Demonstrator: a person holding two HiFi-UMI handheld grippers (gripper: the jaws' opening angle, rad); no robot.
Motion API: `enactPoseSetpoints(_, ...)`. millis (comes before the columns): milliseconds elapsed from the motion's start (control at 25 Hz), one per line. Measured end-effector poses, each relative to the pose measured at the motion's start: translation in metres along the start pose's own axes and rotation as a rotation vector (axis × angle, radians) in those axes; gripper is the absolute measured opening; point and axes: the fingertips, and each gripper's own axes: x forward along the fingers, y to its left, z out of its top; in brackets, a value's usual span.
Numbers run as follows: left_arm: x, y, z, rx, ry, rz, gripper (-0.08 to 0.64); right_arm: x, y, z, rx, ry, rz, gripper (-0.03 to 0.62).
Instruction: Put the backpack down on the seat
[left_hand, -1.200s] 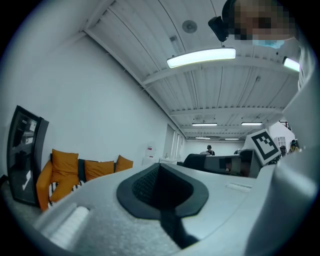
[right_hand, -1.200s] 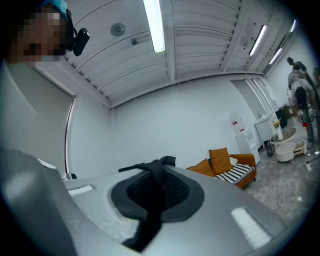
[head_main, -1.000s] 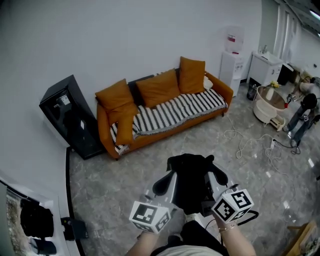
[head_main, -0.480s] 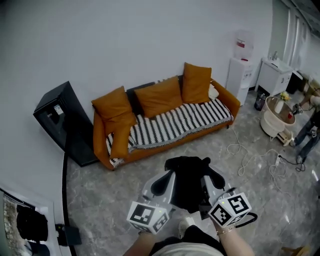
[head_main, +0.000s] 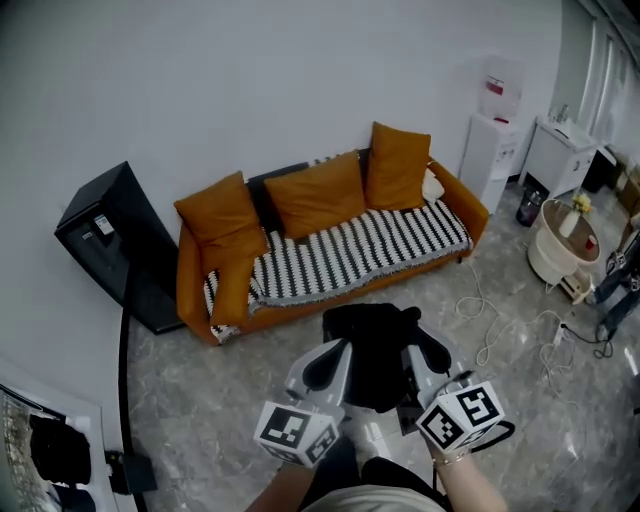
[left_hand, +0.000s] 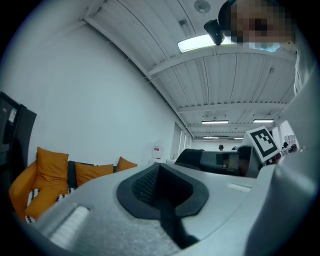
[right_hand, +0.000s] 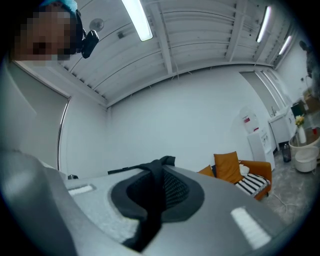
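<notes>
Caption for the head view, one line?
The left hand-held gripper and right hand-held gripper hold a black backpack in front of an orange sofa.

Black backpack (head_main: 375, 345), orange sofa (head_main: 189, 287), black-and-white striped throw (head_main: 360, 250)

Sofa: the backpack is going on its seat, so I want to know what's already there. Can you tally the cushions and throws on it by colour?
Orange cushions: 4 (the two at the left overlap)
White cushion: 1
Black-and-white striped throw: 1
Total: 6
</notes>
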Motion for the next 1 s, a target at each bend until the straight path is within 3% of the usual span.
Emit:
enactPoseSetpoints(400,0.090,0.101,0.015,-0.003,-0.022,-0.020,0.002,0.123,-0.040,-0.017,0.031,0.031,-0.013,0.011)
enactPoseSetpoints(800,0.176,0.230,0.065,0.030,-0.071,-0.034,0.002,0.277,-0.056,0.003,-0.043,-0.018,-0.027,0.011)
enactPoseSetpoints(1000,0.211,0.276,0.063,0.011,-0.050,-0.051,0.002,0.336,-0.071,0.004,-0.050,-0.021,-0.028,0.011)
